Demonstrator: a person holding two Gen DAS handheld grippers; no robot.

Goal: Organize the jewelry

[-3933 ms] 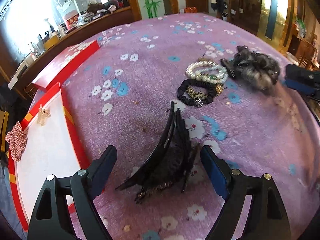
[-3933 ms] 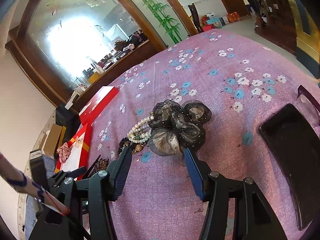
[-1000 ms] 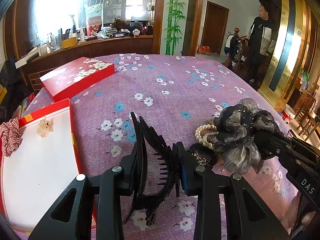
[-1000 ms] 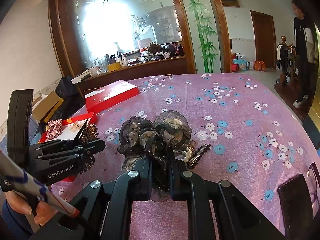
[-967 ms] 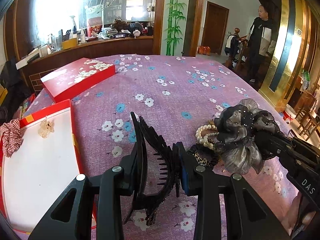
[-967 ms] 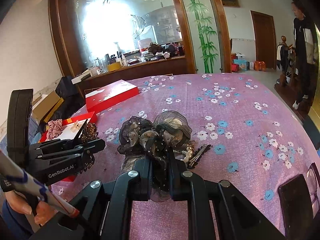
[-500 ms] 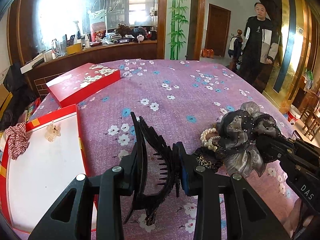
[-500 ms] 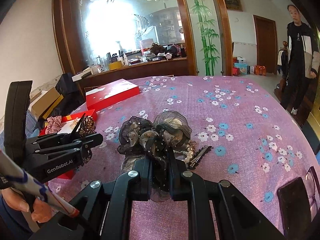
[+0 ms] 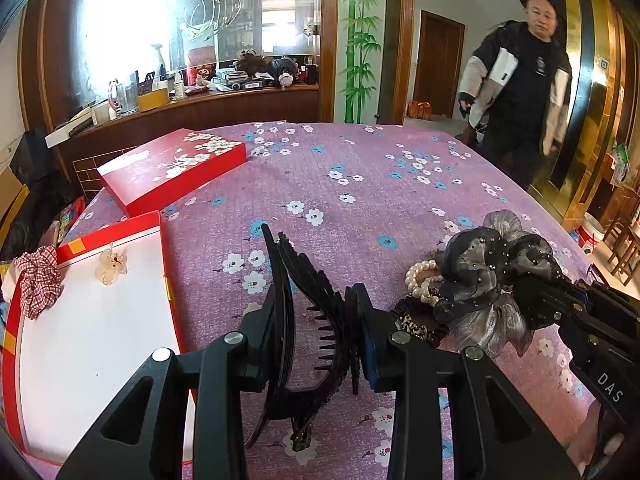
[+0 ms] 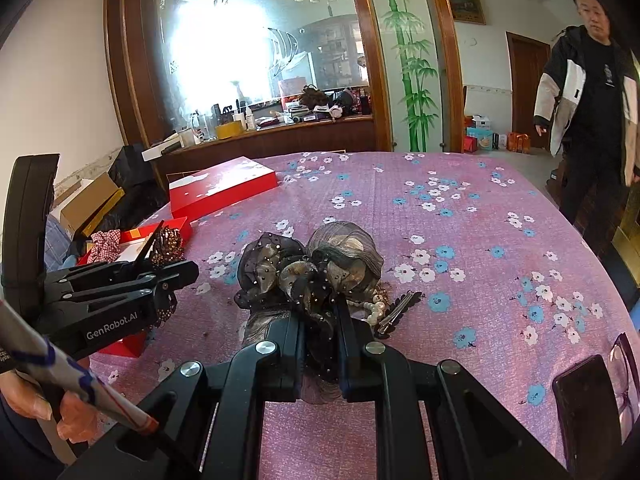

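My left gripper (image 9: 316, 312) is shut on a large black toothed hair claw (image 9: 308, 280) and holds it above the purple cloth, just right of the open red box with a white inside (image 9: 92, 344). In the right wrist view the left gripper (image 10: 188, 272) shows at the left with the claw's beaded end (image 10: 166, 242). My right gripper (image 10: 318, 320) is shut on a black and grey gauze flower hair bow (image 10: 308, 264), lifted off the table; the bow also shows in the left wrist view (image 9: 488, 276). A pearl bracelet (image 9: 422, 278) and a dark scrunchie (image 9: 416, 320) lie below it.
The box holds a clear flower clip (image 9: 112, 266) and a red checked scrunchie (image 9: 38, 276). Its red lid (image 9: 172, 168) lies behind. A black hair clip (image 10: 398, 312), a phone (image 10: 586, 412) and glasses (image 10: 622, 372) lie on the right. A man (image 9: 520, 92) walks near the far edge.
Both grippers closed on their items and lifted them off the cloth. Over the last second they tilted slightly higher. The man has walked closer to the table.
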